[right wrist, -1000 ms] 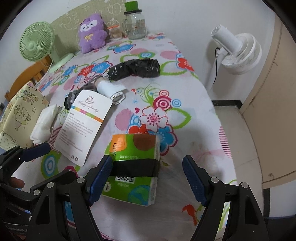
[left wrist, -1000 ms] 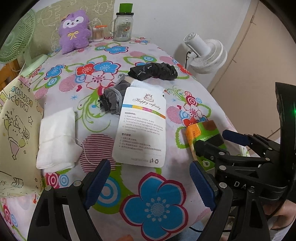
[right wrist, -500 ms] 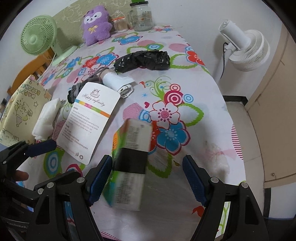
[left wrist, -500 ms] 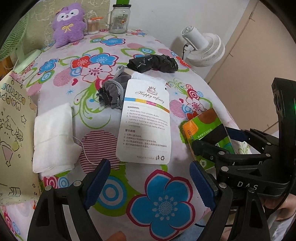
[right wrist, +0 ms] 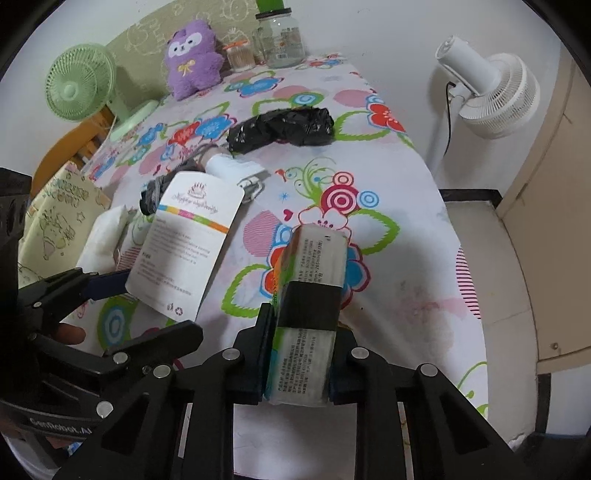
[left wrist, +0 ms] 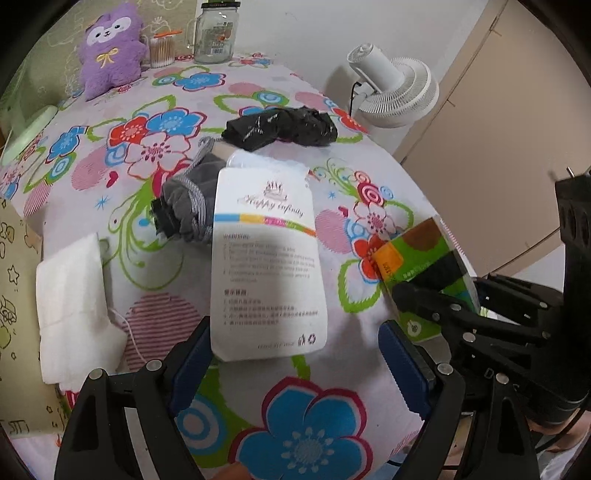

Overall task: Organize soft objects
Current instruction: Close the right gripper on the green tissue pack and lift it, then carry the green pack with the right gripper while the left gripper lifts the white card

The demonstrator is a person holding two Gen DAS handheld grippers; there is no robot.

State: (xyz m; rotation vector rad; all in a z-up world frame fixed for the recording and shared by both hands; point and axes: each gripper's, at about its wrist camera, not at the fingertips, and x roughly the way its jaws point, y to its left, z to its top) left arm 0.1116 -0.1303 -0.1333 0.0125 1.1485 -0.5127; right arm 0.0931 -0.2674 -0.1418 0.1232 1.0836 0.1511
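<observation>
Right hand-held gripper (right wrist: 297, 363): we see both fingers pressed flat against the sides of the tissue pack (right wrist: 308, 295), so it is clenched on it.
Tissue pack: we find it stood on its narrow side between the right fingers, its far end toward the middle of the table (right wrist: 406, 229); the left view shows it at the table's right edge with its green and orange face up. Whether it touches the cloth, we cannot tell.
Left hand-held gripper (left wrist: 295, 365): we see its blue pads spread wide with nothing between them; it is released, low over the near edge.
White card (left wrist: 267, 258): it lies flat just ahead of the left pads, its far end over the grey cloth (left wrist: 184, 206).
Grey cloth: bunched, left of the card's top.
Folded white cloth (left wrist: 72, 302): flat near the left edge, beside the card but apart from it.
Black bundle (left wrist: 282, 127): crumpled, beyond the card, toward the far right of the table.
Purple plush (left wrist: 109, 48): upright at the far end, next to the jar (left wrist: 216, 31).
White fan (right wrist: 491, 90): we see it standing off the table to the right.
Green fan (right wrist: 83, 90): at the far left edge.
</observation>
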